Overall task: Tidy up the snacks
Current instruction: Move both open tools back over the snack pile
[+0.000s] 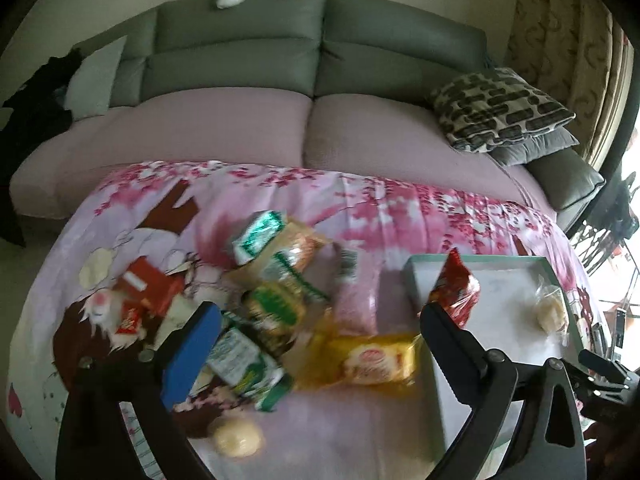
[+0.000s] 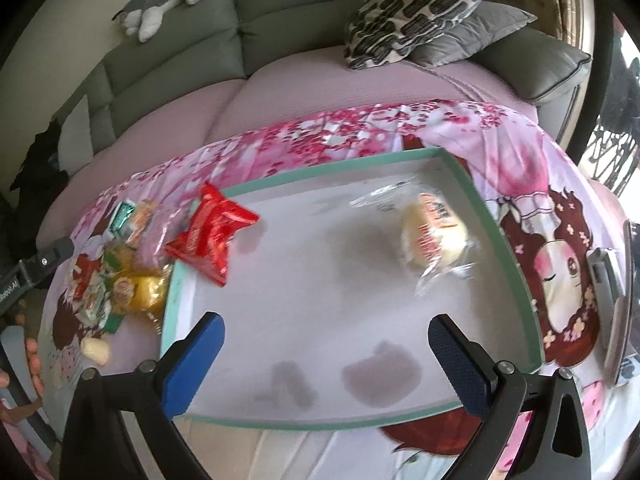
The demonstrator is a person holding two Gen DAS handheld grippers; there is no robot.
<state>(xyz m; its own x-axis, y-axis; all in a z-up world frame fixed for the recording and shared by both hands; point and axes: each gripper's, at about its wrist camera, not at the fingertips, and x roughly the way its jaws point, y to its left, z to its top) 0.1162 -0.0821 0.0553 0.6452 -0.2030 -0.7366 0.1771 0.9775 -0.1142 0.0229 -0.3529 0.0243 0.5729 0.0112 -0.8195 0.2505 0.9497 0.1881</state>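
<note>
A shallow white tray with a green rim (image 2: 516, 264) lies on the pink floral cloth; it also shows in the left wrist view (image 1: 416, 280). A red snack packet (image 2: 212, 236) leans on its left rim, also seen in the left wrist view (image 1: 454, 284). A clear-wrapped pale bun (image 2: 434, 236) lies inside at the right. A heap of snacks lies left of the tray: a yellow packet (image 1: 372, 358), green packets (image 1: 244, 356), a red box (image 1: 150, 286), a loose pale bun (image 1: 238, 436). My left gripper (image 1: 316, 320) is open over the heap. My right gripper (image 2: 326, 332) is open and empty over the tray.
A grey sofa (image 1: 320, 40) with a pink seat cover stands behind the cloth. A patterned cushion (image 2: 416, 12) lies at its right end, a plush toy (image 2: 160, 4) on its back. A phone-like device (image 2: 612, 288) lies right of the tray.
</note>
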